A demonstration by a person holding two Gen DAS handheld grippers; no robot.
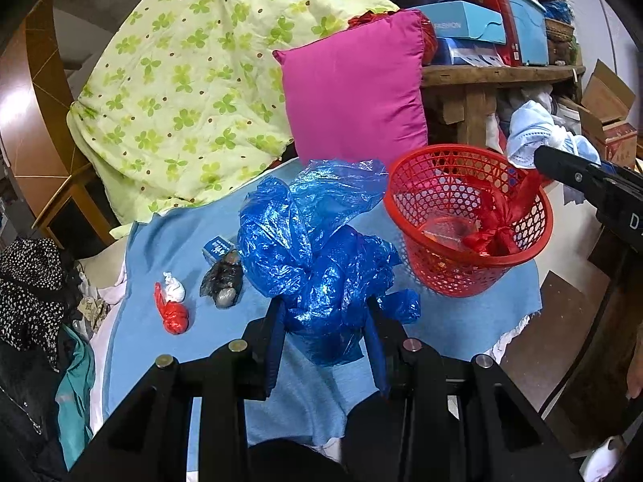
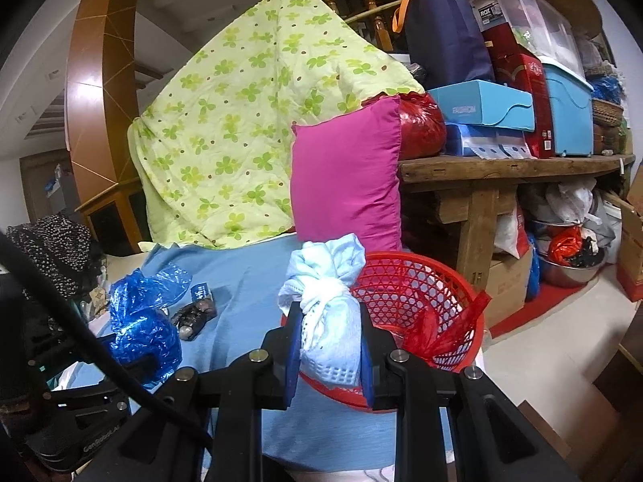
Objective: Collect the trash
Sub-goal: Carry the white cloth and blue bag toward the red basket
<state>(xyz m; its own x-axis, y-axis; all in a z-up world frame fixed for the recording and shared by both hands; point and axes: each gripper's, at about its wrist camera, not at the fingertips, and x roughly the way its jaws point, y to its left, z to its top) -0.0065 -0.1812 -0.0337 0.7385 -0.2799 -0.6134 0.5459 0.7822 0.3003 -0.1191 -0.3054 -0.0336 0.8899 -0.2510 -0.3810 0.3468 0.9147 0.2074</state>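
Two tongs: each one pinches a piece of trash.
Left tongs [image 1: 326,321]: pressed on the low part of a crinkly blue plastic bag [image 1: 317,241]. The bag sits on the blue cloth [image 1: 168,241], so it is probably just being picked up.
Right tongs [image 2: 330,355]: squeezed tight on a knotted pale blue cloth bundle [image 2: 327,305]. The bundle hangs at the near rim of the red basket [image 2: 418,301], probably so it can drop in.
Red basket: it lies tipped on the cloth, mouth up, close to both tongs. A tied red bag [image 1: 498,221] is already inside.
Trash still out: a small red and white knotted bag [image 1: 173,305], a dark grey wrapped lump [image 1: 225,281] and a little blue box [image 1: 217,247] lie on the cloth, left of the blue bag.
Behind: a pink pillow [image 1: 353,92] leans on a green clover quilt [image 1: 181,80].
Hard to see: what is inside the bundle and the bags. The cloth hides what is beneath it, so I cannot tell if it is a table or a bed. The basket's near side is cut off by the bundle.
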